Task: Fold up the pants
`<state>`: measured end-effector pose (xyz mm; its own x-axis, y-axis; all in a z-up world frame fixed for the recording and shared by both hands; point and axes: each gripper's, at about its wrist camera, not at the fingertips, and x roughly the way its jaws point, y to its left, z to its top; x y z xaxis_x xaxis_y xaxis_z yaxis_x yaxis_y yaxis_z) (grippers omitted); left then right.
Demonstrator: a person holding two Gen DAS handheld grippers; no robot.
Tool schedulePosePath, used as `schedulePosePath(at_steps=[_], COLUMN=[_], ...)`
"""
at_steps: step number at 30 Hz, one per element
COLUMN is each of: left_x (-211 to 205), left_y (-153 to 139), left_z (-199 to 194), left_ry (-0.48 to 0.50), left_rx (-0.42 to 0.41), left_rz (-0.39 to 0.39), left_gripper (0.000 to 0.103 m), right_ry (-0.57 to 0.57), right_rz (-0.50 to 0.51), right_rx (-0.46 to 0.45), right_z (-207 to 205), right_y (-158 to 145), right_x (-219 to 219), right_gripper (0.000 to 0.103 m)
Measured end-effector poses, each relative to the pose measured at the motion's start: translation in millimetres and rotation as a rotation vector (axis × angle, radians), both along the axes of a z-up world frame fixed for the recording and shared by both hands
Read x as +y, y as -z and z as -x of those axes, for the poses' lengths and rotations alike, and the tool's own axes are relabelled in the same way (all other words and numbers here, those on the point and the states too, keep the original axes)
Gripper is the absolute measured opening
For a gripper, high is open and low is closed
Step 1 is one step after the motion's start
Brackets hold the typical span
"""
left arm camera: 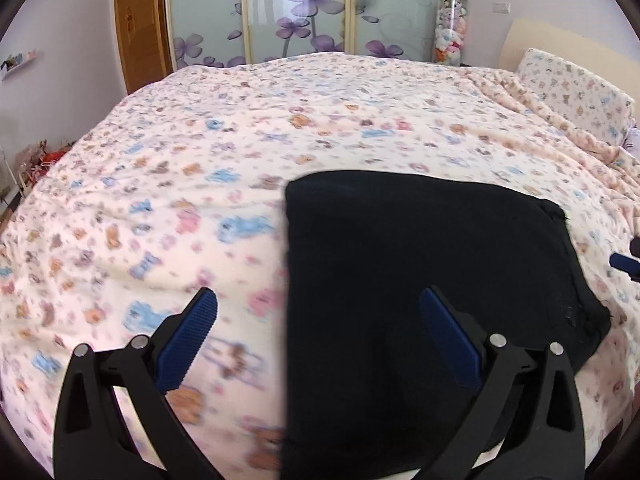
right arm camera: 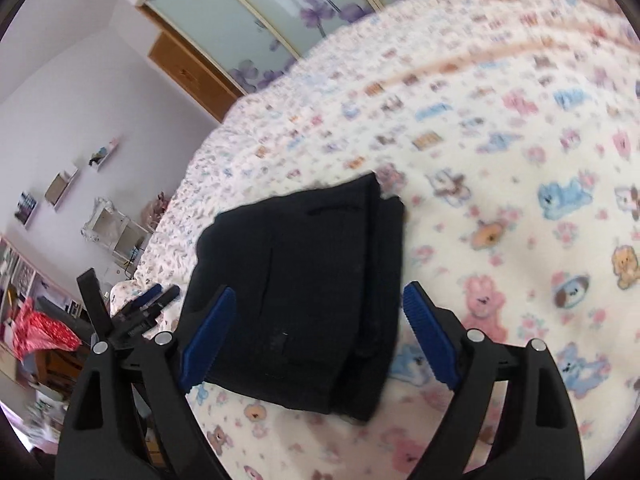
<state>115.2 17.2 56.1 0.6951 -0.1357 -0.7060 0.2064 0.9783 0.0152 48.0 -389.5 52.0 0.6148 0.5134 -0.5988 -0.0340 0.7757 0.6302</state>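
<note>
The black pants (left arm camera: 420,264) lie folded into a compact stack on the bed near its front edge. They also show in the right wrist view (right arm camera: 304,280), with layered edges on the right side. My left gripper (left arm camera: 320,316) is open and empty, hovering above the stack's left edge. It also shows in the right wrist view (right arm camera: 154,294), beyond the pants at the left. My right gripper (right arm camera: 320,312) is open and empty above the near end of the stack. Its fingertip (left arm camera: 624,265) shows at the right edge of the left wrist view.
The bed (left arm camera: 200,184) has a cream cover with a cartoon animal print. A pillow (left arm camera: 576,92) lies at the headboard on the right. A floral glass wardrobe (left arm camera: 300,8) and a wooden door (left arm camera: 140,28) stand behind. Shelves and clutter (right arm camera: 48,320) line the left wall.
</note>
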Motion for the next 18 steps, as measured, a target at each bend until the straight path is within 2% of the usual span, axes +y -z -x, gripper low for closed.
schedulePosePath(at_steps=[2,5,9,14,18], left_x=[9.2,19.6,30.0,44.0,44.1], left_y=[-0.9,2.3,13.7,24.5,29.5], left_z=[-9.0,-19.0,-29.5,-35.1,-34.6], left_ry=[0.022,0.049,0.024,0.003,0.003], left_rx=[0.029,0.083,0.139,0.191,0.203], left_rz=[0.034,0.095,0.110,0.194,0.191], left_gripper=[0.101,0.101,0.101,0.101,0.101], right_ry=[-0.019,-0.032,-0.068,-0.095,-0.122], right_rz=[-0.020,-0.001,-0.023,0.046,0.084], right_rx=[0.044,0.074,0.135,0.214,0.225], right_z=[-5.2,-11.7,-24.3,-38.8,-41.0], right_y=[9.0,16.2,29.3,41.8,44.1], right_x=[1.3,6.2,12.2,25.9,35.2], right_gripper=[0.094,0.095,0.095,0.095,0.095])
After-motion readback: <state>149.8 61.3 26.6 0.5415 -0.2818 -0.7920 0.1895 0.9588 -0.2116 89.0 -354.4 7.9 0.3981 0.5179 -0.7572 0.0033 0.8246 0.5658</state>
